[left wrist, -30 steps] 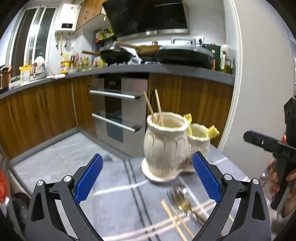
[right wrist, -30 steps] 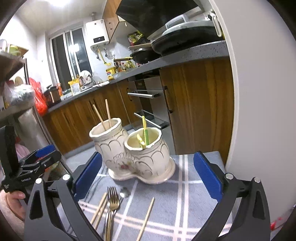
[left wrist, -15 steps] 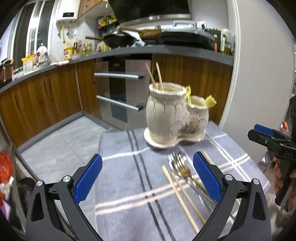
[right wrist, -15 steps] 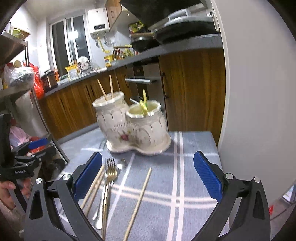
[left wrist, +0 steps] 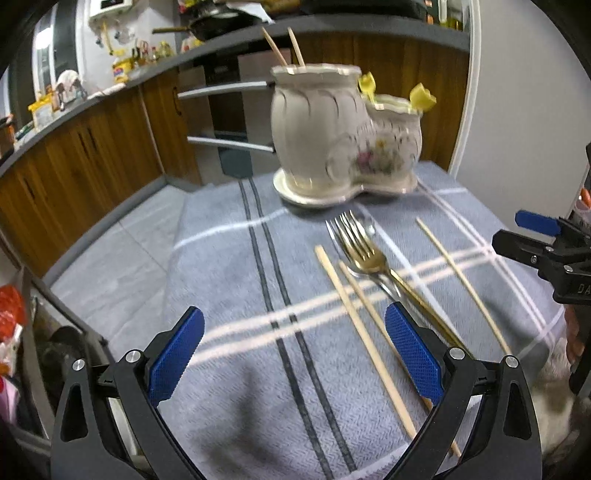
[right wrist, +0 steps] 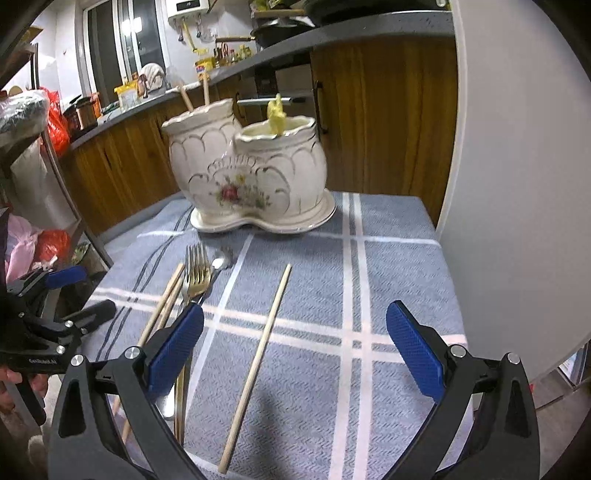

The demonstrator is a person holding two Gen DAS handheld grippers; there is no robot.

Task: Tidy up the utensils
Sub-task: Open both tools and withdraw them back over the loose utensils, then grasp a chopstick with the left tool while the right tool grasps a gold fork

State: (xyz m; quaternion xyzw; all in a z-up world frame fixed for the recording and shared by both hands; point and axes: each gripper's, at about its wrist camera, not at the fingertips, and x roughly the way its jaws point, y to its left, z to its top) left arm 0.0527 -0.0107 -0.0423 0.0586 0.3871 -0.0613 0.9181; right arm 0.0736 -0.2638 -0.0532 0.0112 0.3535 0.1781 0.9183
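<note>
Meanwhile, both the left gripper [left wrist: 293,354] and right gripper [right wrist: 295,345] gape wide, empty. At twelve o'clock, a lone chopstick [right wrist: 256,363] looks light, stiff, slippery; pinch mid-shaft.

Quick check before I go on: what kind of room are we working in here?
Most likely a home kitchen. Brown wooden base cabinets run under a grey countertop, a dark frying pan sits up there, and a steel-fronted built-in oven stands behind the cream ceramic double utensil holder.
</note>
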